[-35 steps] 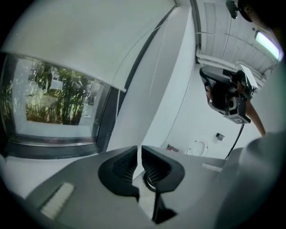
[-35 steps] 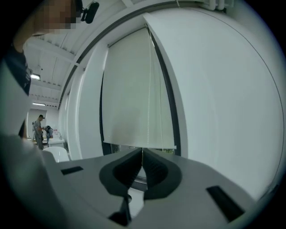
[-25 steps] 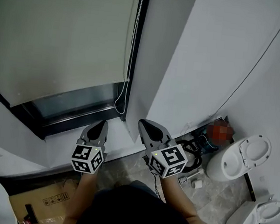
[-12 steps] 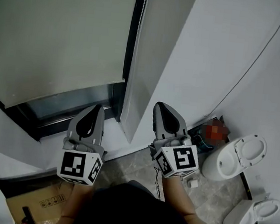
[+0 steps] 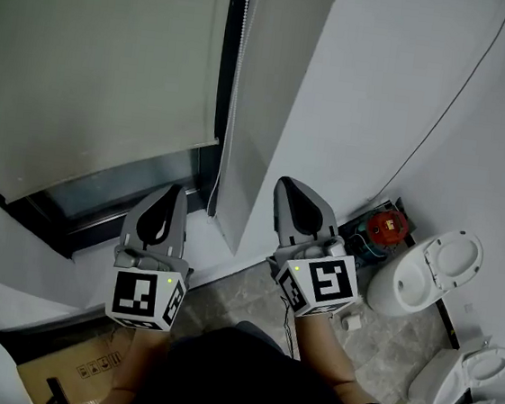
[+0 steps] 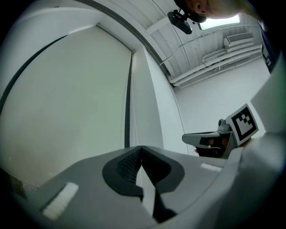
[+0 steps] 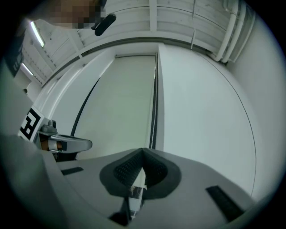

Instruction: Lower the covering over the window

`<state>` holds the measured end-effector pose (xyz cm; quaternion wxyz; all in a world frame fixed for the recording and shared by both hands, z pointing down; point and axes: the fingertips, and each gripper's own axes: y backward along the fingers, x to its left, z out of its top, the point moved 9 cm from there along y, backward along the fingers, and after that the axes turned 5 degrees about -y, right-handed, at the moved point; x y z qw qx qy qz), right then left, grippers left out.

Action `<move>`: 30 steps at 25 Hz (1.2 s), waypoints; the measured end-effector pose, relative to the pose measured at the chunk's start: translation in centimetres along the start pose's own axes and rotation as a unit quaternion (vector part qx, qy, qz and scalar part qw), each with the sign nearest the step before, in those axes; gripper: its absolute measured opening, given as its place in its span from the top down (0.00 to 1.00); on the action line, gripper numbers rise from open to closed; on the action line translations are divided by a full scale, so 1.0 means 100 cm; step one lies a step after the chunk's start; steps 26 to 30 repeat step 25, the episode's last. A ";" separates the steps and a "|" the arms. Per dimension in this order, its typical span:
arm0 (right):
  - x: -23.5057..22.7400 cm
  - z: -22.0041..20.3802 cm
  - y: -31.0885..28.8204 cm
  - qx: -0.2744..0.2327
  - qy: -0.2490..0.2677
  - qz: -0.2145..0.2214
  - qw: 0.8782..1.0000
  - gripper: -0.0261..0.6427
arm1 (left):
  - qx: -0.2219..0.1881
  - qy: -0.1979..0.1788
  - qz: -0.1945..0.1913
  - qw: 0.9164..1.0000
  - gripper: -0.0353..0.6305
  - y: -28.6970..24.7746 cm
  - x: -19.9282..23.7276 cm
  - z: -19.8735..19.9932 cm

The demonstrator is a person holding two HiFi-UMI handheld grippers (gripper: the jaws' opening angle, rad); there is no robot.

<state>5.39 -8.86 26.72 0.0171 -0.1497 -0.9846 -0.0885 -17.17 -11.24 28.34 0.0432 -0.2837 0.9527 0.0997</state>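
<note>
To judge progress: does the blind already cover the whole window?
No, a dark strip of window glass lies uncovered below the bottom edge of the blind.

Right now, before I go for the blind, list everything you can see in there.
roller blind: one, pale grey-green, upper left, partly lowered
window glass: one dark strip, below the blind
bead chain: one, light, along the blind's right edge
toilets: two, white, far right
red device: one, left of the nearer toilet
cardboard box: one, brown, lower left
left gripper: one, grey, shut, empty, below the blind
right gripper: one, grey, shut, empty, right of the left one
</note>
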 end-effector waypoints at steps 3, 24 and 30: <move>0.006 -0.001 -0.001 0.001 0.003 0.010 1.000 0.94 | 0.001 -0.001 -0.003 1.000 0.93 0.002 -0.001 -0.001; 0.011 -0.008 -0.006 0.014 -0.002 0.019 1.000 0.94 | -0.001 0.002 -0.014 1.000 0.93 0.001 0.002 -0.004; 0.010 -0.008 -0.006 0.015 -0.002 0.019 1.000 0.94 | -0.001 0.001 -0.015 1.000 0.93 0.001 0.001 -0.004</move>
